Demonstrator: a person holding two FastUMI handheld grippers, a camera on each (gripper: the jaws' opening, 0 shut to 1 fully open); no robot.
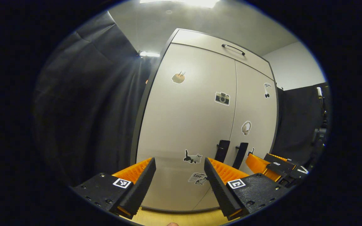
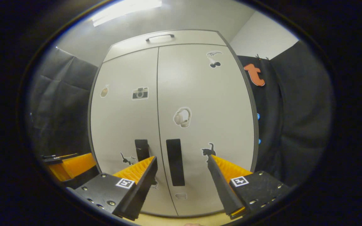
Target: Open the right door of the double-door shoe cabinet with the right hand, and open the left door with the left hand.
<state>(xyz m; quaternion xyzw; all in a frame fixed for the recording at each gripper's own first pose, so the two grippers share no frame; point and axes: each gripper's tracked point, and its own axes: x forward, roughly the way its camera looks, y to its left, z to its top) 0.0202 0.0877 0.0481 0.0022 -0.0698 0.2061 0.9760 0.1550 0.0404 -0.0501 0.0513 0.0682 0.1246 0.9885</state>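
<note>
smooth matt shoe cabinet (image 2: 200,94); wood-look floor (image 1: 174,218).

"Love" on sticker (image 1: 197,178) low on left door (image 1: 184,125)

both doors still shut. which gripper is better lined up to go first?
Right. The right gripper is open with the right door handle between its fingers; the left gripper faces bare door panel beside the left door handle.
</note>
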